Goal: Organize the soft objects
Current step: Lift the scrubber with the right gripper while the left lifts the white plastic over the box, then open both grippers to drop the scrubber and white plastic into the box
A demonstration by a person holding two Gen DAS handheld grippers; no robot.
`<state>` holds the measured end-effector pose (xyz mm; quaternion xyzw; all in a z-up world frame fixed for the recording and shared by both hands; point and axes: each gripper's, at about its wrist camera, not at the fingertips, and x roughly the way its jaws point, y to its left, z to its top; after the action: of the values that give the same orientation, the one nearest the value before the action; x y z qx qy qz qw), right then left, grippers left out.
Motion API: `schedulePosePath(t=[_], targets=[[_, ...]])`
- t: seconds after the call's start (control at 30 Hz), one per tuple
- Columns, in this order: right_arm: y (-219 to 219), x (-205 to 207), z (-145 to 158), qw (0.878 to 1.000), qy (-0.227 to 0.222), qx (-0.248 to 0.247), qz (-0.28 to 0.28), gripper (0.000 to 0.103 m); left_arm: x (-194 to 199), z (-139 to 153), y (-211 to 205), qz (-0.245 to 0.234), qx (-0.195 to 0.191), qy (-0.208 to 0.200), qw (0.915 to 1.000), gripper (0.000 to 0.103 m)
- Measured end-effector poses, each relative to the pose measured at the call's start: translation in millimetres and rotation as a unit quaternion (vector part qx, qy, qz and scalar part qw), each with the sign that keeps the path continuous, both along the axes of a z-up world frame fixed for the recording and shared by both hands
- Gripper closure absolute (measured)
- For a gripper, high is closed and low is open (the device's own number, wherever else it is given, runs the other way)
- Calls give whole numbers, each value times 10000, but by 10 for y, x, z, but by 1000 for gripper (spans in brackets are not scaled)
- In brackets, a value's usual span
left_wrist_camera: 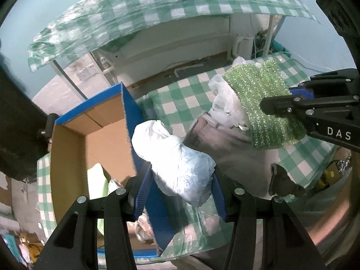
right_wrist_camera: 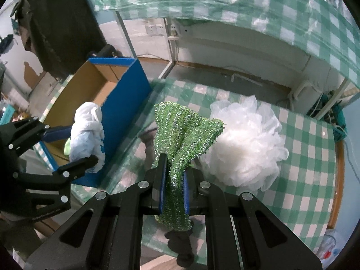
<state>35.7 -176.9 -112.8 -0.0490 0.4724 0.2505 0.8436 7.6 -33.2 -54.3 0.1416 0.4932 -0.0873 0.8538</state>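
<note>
The white bundle sits clamped between the blue pads of the left tool, held clear of the surface, with the open box just to that tool's left. The green cloth hangs pinched in the clenched right tool, the white mesh puff lying ahead and to its right on the surface.

Assessment: both loads appear bound for the box. Carry the bundle well above the blue rim before releasing. Bring the cloth over afterwards, one tool at a time, so its trailing end does not drape over the rim.
</note>
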Motion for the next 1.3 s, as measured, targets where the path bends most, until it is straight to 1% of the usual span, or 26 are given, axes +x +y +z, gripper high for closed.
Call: schedulePosePath(t=[0.37, 0.7, 1.07, 1.3], targets=[[282, -15, 175, 9995, -193, -12, 236, 93, 0, 120, 289, 304, -46, -189, 9993, 52], [660, -28, 298, 9983, -278, -8, 518, 93, -29, 136, 545, 574, -70, -268, 9980, 52], [1123, -16, 355, 9961, -312, -7, 824, 93, -30, 121, 935, 985, -164, -273, 9946, 52], [1436, -5, 317, 9942, -268, -53, 1044, 93, -34, 60, 1214, 1285, -184, -225, 9913, 52]])
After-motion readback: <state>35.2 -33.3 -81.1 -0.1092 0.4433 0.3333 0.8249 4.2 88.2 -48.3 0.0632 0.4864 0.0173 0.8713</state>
